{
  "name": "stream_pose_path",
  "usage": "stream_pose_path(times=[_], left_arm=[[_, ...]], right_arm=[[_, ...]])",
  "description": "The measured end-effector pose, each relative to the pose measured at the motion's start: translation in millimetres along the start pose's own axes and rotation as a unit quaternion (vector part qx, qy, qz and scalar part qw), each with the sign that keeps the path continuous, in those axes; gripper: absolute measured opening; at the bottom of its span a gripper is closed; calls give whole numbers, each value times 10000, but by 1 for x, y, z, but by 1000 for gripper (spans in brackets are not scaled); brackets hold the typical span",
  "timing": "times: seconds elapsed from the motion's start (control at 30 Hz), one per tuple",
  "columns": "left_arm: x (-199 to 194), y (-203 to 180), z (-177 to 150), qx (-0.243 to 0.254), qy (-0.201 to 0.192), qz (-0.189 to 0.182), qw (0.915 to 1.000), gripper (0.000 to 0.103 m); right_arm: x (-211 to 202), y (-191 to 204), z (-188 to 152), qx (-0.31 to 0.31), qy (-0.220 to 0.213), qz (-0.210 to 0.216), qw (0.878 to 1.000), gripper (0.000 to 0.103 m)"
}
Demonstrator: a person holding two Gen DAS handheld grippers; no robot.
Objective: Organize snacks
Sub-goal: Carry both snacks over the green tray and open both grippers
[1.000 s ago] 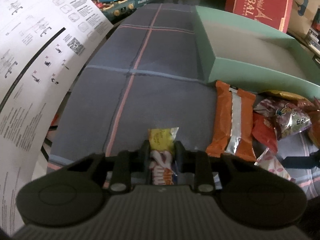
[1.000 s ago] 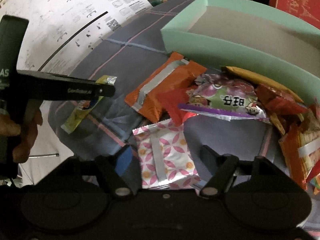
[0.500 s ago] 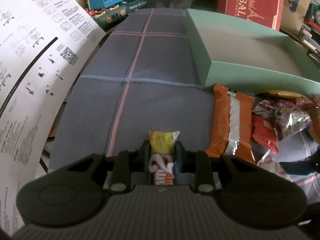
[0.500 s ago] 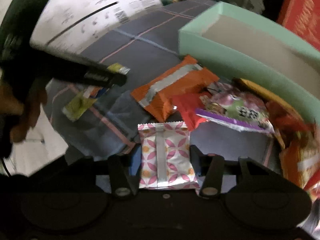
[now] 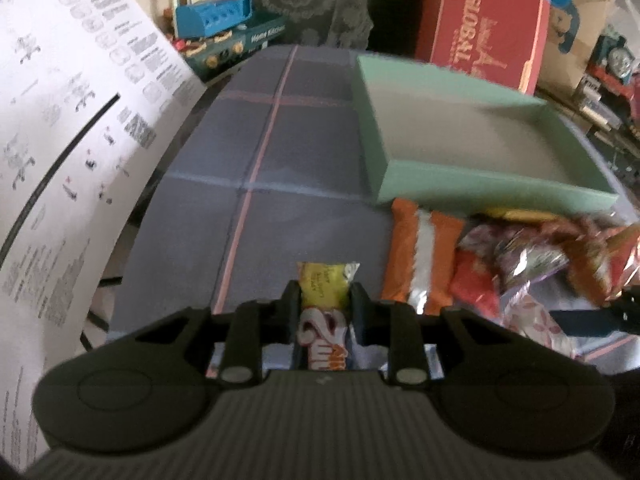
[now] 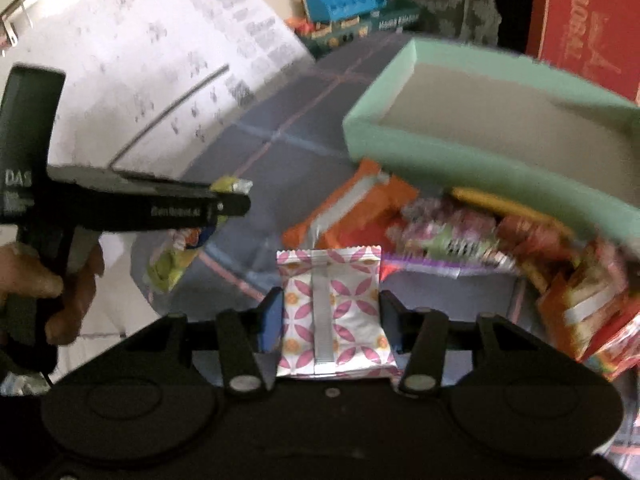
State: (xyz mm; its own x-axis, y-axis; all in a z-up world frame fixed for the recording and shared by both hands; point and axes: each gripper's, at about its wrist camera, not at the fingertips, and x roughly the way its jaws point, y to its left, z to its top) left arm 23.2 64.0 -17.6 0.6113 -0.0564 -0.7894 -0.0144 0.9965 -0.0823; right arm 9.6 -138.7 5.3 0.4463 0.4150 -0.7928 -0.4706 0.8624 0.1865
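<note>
- Left claw (image 5: 325,300) is clamped on a narrow yellow snack bar (image 5: 323,289), whose yellow end sticks out past the fingertips; in the right wrist view the bar's other end hangs below the claw, clear of the cloth.
- Right claw (image 6: 331,312) grips a white packet with a pink petal pattern (image 6: 334,312), its pads pressed against both side edges.
- Just beyond the claws, the worktop (image 5: 256,200) is covered by a grey-blue cloth with pink and blue lines.
- An orange packet with a silver seam (image 5: 418,256) lies on the cloth beside a loose pile of snack packets (image 6: 480,240), red, purple and yellow among them.
- Behind the pile sits a shallow mint-green box (image 5: 480,182); nothing shows on its grey floor.
- Farther back stand a red carton (image 5: 484,28) and a blue toy (image 5: 216,20).
- A big printed sheet (image 5: 60,120) curves along the left side.
</note>
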Motion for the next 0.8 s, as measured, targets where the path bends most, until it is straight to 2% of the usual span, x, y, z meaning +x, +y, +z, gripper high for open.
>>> stream_pose_path(times=[0.13, 0.4, 0.67, 0.8], left_arm=[[-7, -11, 23, 85, -145, -148, 9997, 25], [6, -44, 102, 347, -485, -350, 9976, 25], [63, -80, 188, 514, -469, -289, 9972, 25], [99, -93, 214, 683, -394, -142, 9968, 25]], right_arm=[[-23, -14, 19, 125, -366, -204, 9990, 50], [-44, -87, 72, 775, -795, -660, 9916, 50], [-12, -167, 131, 1278, -836, -1074, 9824, 50], [19, -200, 149, 1533, -755, -1163, 9784, 50]])
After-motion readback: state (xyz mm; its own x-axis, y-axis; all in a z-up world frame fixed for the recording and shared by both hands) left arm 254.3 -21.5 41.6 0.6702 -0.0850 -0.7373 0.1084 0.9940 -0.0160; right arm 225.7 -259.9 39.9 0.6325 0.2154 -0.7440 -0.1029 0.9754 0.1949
